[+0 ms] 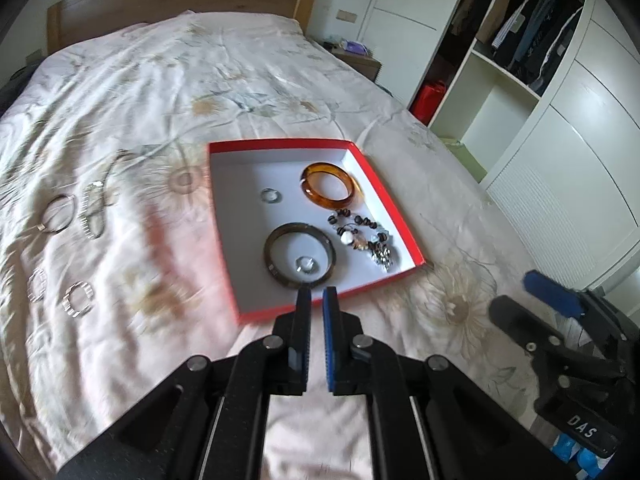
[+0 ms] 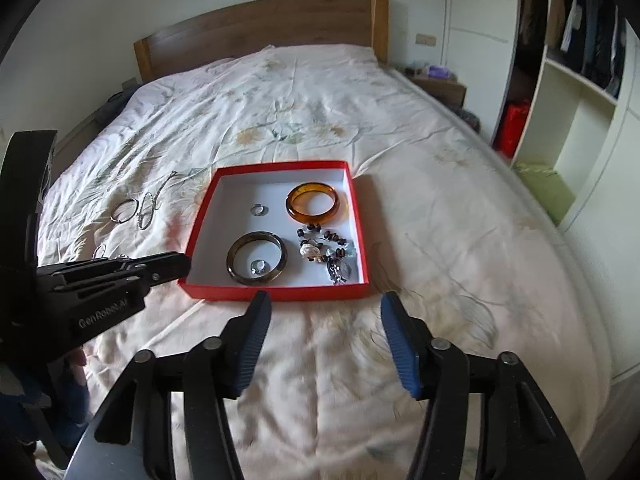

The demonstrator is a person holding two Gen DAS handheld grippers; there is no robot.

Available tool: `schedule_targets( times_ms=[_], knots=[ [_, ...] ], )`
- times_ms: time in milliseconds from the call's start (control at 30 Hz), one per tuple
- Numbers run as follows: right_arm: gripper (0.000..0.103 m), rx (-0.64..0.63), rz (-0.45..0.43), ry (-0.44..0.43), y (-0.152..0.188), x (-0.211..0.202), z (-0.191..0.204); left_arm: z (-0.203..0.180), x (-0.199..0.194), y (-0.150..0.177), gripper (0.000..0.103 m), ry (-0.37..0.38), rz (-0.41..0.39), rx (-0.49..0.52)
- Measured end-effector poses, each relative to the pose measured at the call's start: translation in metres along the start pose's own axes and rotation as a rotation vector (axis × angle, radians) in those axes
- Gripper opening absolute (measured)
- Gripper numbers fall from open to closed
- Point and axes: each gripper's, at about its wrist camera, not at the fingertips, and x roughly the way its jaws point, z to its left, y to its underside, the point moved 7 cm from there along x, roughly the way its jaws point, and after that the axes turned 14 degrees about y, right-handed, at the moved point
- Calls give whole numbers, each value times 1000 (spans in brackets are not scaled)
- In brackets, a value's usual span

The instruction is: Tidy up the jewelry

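1. Loose jewelry is seen at the far left, lying on the bed (image 1: 168, 92): a thin metal bangle (image 1: 57, 213), a chain bracelet (image 1: 93, 211) beside it, and two smaller linked pieces (image 1: 78, 298) nearer the camera. These are likely light and limp, apart from the stiff bangle; a pinch across the chain's middle is judged best, since links may slip from the pads. The chain's long axis runs roughly towards the headboard (image 2: 260, 28).
2. The left gripper (image 1: 319, 294) is held above the near edge of the red box (image 1: 384, 184), its jaws drawn together with only a slit between them – nothing is seen held.
3. Inside the box, towards its left, a small ring (image 2: 259, 210) lies flat; nearer the front a dark bangle (image 2: 257, 258) lies flat with a second small ring (image 2: 259, 267) inside its hoop. The rings are tiny and probably slippery.
4. Towards the box's right, an amber bangle (image 2: 313, 203) lies flat at the back, and a beaded bracelet (image 2: 326, 252) is heaped in front of it. The bangles look rigid and possibly brittle – a grip across the rim is advised. As hoops, they have no long axis.
5. The right gripper (image 2: 325, 309) hangs short of the box, jaws standing well apart and empty.
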Motion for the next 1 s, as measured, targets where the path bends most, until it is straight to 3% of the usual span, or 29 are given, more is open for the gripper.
schedule_targets(
  times_ms=[200, 533, 1000],
  knots=[
    [64, -43, -73, 30, 16, -61, 9, 3, -53, 27, 6, -38, -40, -28],
    [64, -94, -175, -9, 31, -141, 27, -3, -131, 67, 6, -90, -120, -48],
    [66, -133, -300, -14, 35, -207, 42, -3, -198, 98, 6, -115, -211, -64]
  ],
)
